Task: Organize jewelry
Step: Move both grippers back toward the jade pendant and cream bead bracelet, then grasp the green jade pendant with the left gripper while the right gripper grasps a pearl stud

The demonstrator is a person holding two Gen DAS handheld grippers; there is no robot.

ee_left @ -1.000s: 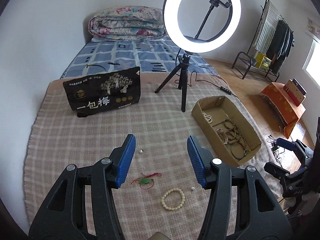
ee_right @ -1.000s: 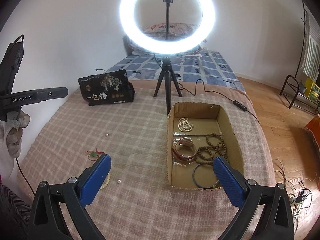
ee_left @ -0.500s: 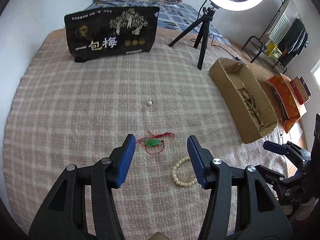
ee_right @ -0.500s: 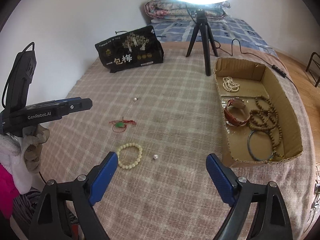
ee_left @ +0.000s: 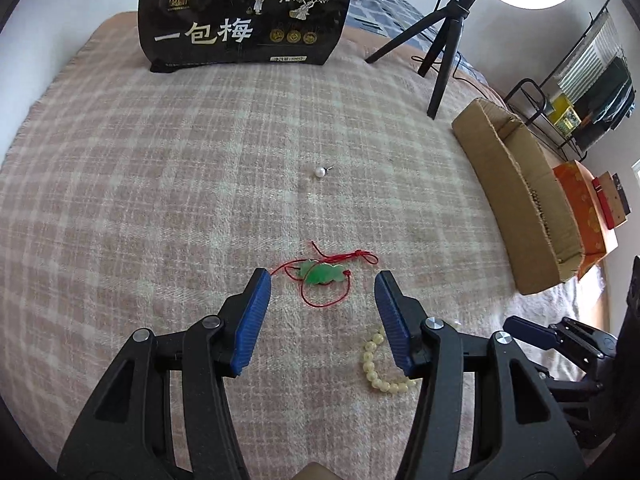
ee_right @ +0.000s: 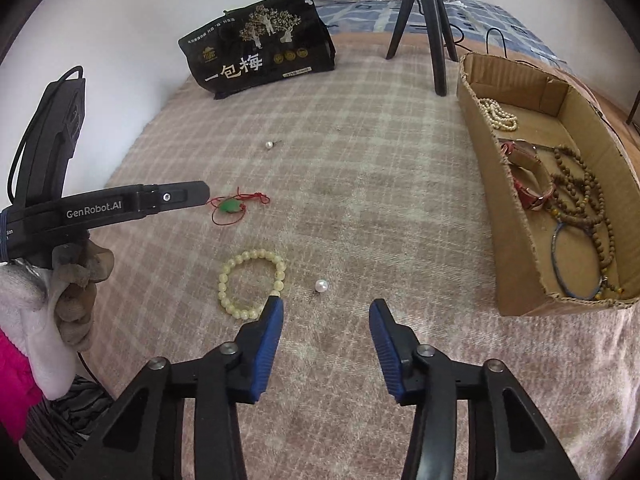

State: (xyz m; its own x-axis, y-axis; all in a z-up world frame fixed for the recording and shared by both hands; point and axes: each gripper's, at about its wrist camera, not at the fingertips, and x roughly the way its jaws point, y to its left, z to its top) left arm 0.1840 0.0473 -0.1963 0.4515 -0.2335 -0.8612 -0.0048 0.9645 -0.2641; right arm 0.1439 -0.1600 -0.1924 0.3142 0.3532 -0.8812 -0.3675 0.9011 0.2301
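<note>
A green pendant on a red cord point(ee_left: 322, 274) lies on the plaid blanket, just ahead of my open, empty left gripper point(ee_left: 323, 280); it also shows in the right wrist view point(ee_right: 232, 206). A cream bead bracelet point(ee_right: 251, 282) lies left of my open, empty right gripper point(ee_right: 326, 307); it also shows in the left wrist view point(ee_left: 380, 368). A loose pearl point(ee_right: 321, 285) sits just ahead of the right gripper. A second pearl point(ee_left: 320, 172) lies farther back. The cardboard box point(ee_right: 516, 240) at the right holds several bracelets and a watch.
A black snack bag point(ee_left: 244, 20) stands at the back of the blanket. A ring-light tripod point(ee_left: 440, 52) stands back right beside the box point(ee_left: 508, 184). The left gripper's body point(ee_right: 108, 208) reaches in from the left in the right wrist view.
Both grippers have dropped lower and moved forward over the blanket. The left now straddles the green pendant; the right has closed in on the loose pearl and narrowed its jaws.
</note>
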